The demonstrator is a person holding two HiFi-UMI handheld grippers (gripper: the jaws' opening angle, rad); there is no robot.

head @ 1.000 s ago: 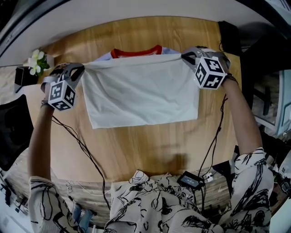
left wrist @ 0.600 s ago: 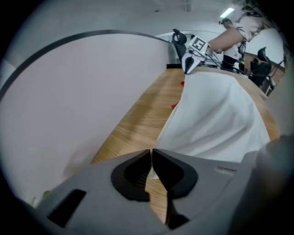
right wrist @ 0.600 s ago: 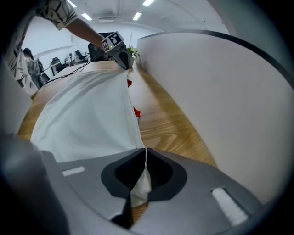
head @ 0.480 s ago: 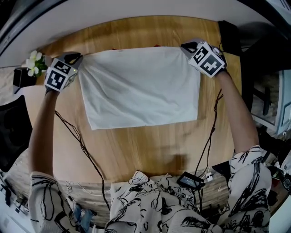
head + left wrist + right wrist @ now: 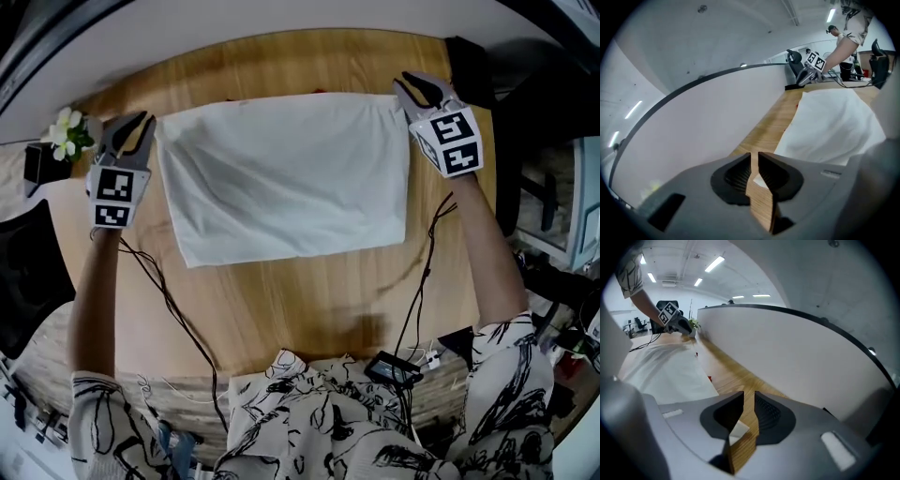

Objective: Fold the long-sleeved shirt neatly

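One folded shirt [image 5: 286,178] flat on wooden table [image 5: 309,300]

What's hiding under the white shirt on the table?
The folded shirt lies flat on the wooden table. Tiny red bits peek out at its far edge. Whatever else is underneath is covered by the cloth, so I can't see it.
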